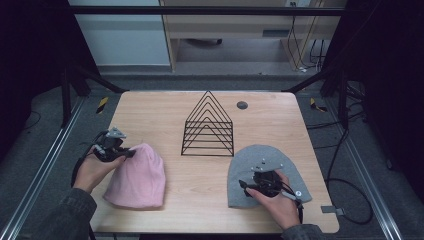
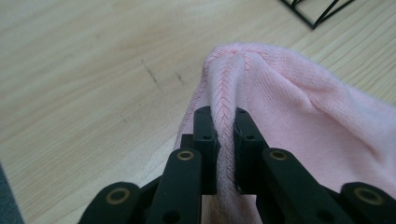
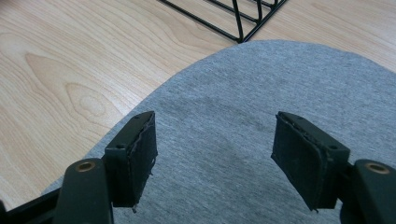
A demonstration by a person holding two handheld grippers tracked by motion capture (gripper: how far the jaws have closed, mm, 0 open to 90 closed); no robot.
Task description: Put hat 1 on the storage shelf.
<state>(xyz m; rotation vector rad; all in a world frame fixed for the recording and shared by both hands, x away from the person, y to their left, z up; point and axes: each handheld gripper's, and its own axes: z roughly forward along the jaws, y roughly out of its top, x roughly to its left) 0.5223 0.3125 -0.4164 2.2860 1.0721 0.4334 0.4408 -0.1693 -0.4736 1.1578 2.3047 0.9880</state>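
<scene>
A pink knit beanie (image 1: 137, 177) lies on the wooden table at the front left. My left gripper (image 1: 131, 152) is shut on its top fold; in the left gripper view the black jaws pinch a ridge of the pink beanie (image 2: 280, 98) at the left gripper (image 2: 226, 119) tips. A grey beanie (image 1: 260, 159) lies flat at the front right. My right gripper (image 1: 243, 186) hovers over it, open; in the right gripper view the right gripper (image 3: 215, 133) has wide-apart pads above the grey beanie (image 3: 243, 93), nothing between them.
A black wire rack (image 1: 208, 127) shaped like a triangle stands at the table's middle, between the two hats. A small dark round disc (image 1: 242, 105) sits behind it. The table (image 1: 150, 115) has bare wood at the back left.
</scene>
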